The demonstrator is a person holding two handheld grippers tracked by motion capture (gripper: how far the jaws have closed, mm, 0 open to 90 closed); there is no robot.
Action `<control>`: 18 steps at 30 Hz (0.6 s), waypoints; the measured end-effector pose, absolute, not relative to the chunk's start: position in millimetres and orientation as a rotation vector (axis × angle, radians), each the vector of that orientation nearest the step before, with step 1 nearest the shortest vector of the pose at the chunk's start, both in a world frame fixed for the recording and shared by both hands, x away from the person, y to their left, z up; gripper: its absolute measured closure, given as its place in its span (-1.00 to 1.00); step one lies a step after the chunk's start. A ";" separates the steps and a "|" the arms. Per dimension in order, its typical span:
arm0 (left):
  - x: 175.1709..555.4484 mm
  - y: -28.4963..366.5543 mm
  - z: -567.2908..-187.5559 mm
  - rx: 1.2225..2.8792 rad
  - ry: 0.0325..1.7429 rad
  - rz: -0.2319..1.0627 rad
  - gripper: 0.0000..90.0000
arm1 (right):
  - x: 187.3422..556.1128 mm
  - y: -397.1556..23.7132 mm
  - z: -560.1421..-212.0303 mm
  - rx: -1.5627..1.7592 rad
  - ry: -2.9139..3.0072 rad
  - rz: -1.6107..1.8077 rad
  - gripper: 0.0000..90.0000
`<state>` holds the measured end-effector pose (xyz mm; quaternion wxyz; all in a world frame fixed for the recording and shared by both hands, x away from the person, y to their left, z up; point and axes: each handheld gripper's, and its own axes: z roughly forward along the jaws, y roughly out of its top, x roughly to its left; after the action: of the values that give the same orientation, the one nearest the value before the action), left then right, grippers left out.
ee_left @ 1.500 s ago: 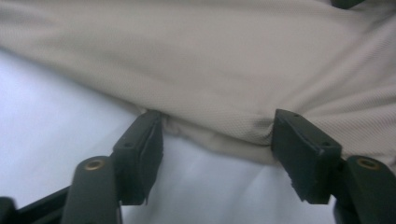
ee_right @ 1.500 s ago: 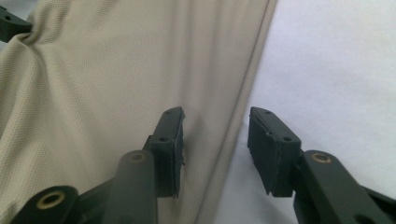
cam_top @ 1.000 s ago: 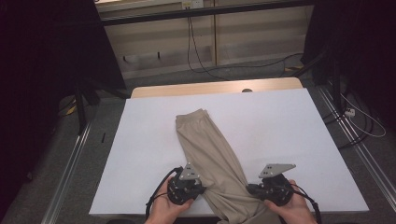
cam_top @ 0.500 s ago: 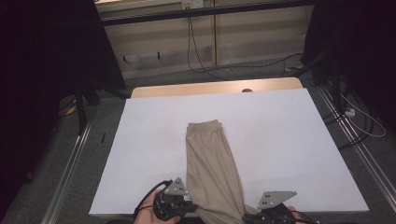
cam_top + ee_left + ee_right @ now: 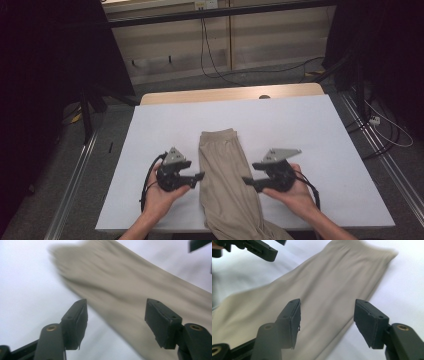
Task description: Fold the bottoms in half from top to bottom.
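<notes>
A pair of beige trousers [image 5: 225,180] lies folded lengthwise on the white table [image 5: 310,130], waistband at the far end, legs running over the near edge. My left gripper [image 5: 198,178] hovers just left of the cloth and my right gripper [image 5: 247,181] just right of it, tips pointing inward at each other. In the left gripper view the gripper [image 5: 116,320] has just been opening, with nothing between its jaws and the blurred trousers [image 5: 120,287] below. The right gripper [image 5: 327,322] has likewise just been opening, empty above the trousers [image 5: 324,285]; the left gripper's jaw tip [image 5: 262,250] shows at the top left.
A strip of bare wooden tabletop [image 5: 230,94] shows along the far edge. Metal rails [image 5: 75,185] run along the floor on both sides, and cables [image 5: 220,70] lie on the floor behind. Dark curtains stand at the left and right.
The trousers slid toward the near edge and straightened. Both grippers then let go of the cloth, opened, rose and moved away from the near edge to either side of it.
</notes>
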<state>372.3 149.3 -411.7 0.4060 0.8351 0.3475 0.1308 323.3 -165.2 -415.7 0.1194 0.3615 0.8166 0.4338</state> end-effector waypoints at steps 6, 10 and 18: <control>436.6 132.5 -430.7 2.119 0.984 0.350 -0.14 | 400.9 -148.0 -432.0 1.184 2.301 1.176 0.08; 459.9 123.3 -438.5 2.136 0.971 0.388 -0.14 | 439.1 -140.9 -435.8 1.246 2.271 1.147 0.15; 483.7 126.0 -445.4 2.086 1.068 0.358 0.03 | 476.9 -130.0 -448.1 1.325 2.303 1.090 0.42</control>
<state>483.7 126.0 -445.4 0.3760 0.8153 0.4175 0.1398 476.9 -130.0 -448.1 0.1345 0.4572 0.7946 0.3762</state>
